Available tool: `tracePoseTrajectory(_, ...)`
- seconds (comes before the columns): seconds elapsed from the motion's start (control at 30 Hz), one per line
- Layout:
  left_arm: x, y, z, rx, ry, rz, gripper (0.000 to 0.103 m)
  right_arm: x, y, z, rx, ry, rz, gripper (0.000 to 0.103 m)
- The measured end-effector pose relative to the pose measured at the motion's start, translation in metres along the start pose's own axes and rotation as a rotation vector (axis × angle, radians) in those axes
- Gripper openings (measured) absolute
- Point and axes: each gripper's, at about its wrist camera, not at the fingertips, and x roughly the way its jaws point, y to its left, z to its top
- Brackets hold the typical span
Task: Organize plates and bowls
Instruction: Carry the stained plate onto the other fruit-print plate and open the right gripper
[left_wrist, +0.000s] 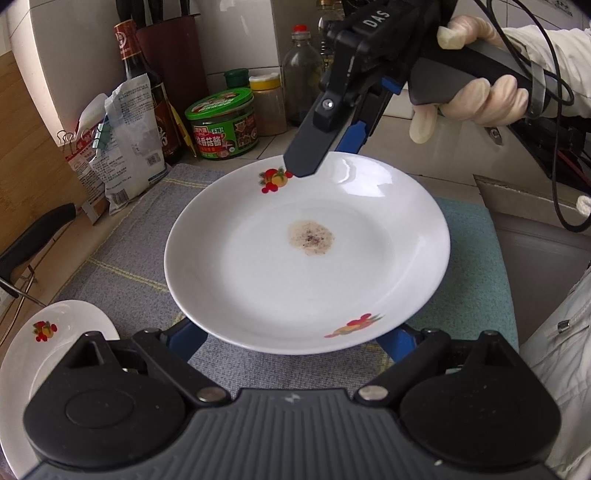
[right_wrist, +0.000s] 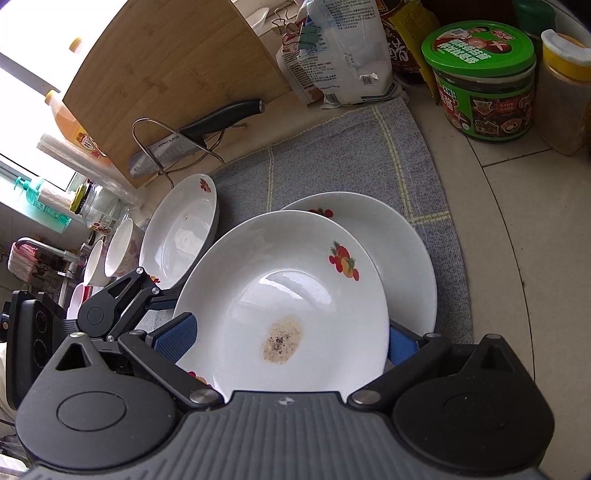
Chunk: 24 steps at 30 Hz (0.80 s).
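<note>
Both grippers, left (left_wrist: 295, 339) and right (right_wrist: 291, 332), clamp soiled plate (left_wrist: 306, 254) (brown speckled residue (left_wrist: 311, 238) at centre) above second plate (right_wrist: 399, 251).

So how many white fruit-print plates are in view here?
3: the stained plate carried between both grippers, a second plate directly beneath it on the grey cloth, a third plate beside them. More may be hidden.

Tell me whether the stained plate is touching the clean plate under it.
Cannot tell. In the right wrist view the stained plate overlaps the clean plate behind it, hiding any contact or gap; the left wrist view hides the lower plate entirely.
</note>
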Motion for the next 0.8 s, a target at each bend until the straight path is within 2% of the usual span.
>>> tracePoseTrajectory(0.4,0.011,0.007,0.007,-0.020,0.033,0.005,0.096,0.002,-0.014,-0.001,0.036,0.007,-0.017,0.103)
tracePoseTrajectory(0.8,0.017,0.005,0.007,0.007,0.047,0.015,0.095,-0.005,-0.013,-0.005,0.042,0.005,-0.020,0.103)
